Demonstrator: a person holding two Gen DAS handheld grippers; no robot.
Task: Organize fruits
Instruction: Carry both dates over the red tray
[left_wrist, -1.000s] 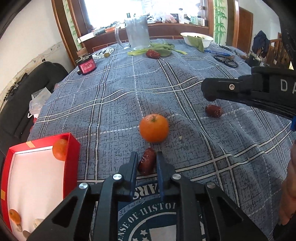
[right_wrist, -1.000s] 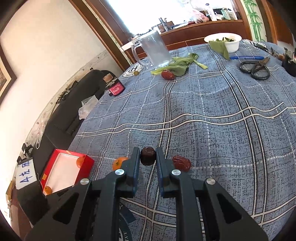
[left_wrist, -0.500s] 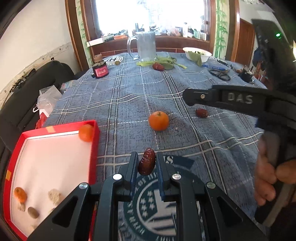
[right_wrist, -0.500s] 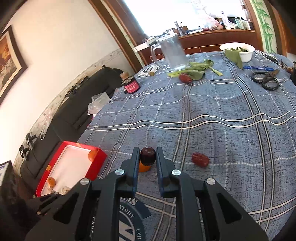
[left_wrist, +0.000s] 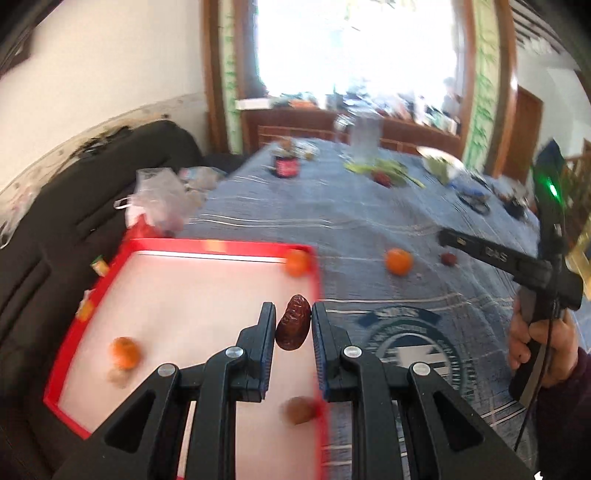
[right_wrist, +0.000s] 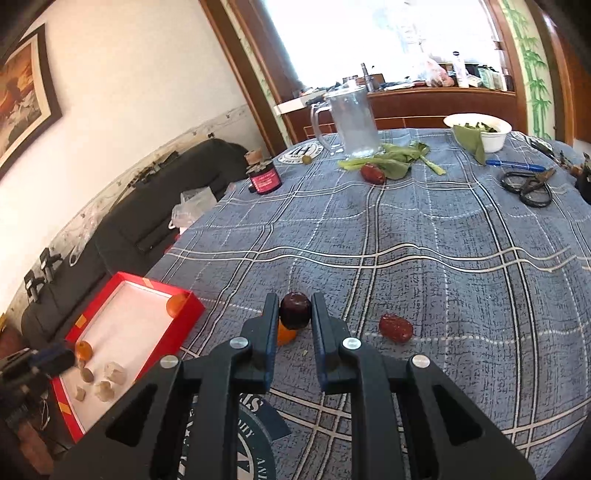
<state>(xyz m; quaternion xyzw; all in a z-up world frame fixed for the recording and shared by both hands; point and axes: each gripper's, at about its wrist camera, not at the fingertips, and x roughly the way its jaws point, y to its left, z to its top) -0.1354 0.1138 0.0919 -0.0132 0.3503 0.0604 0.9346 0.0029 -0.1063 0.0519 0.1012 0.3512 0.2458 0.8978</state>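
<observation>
hovering over the red box (left_wrist: 129, 251), left gripper (left_wrist: 293, 325) pinches a date (left_wrist: 293, 326).

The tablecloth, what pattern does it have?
The tablecloth is blue-grey with a white and dark check; the right wrist view shows it best.

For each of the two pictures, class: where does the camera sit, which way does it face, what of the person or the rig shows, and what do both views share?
Left wrist: sits on the left gripper, faces down over the red box; shows its fingers shut on a wrinkled date, plus the hand holding the right gripper.
Right wrist: sits on the right gripper, faces across the checked tablecloth toward the window; shows its fingers shut on a dark round fruit.
Shared: red box, loose orange, glass mug.
</observation>
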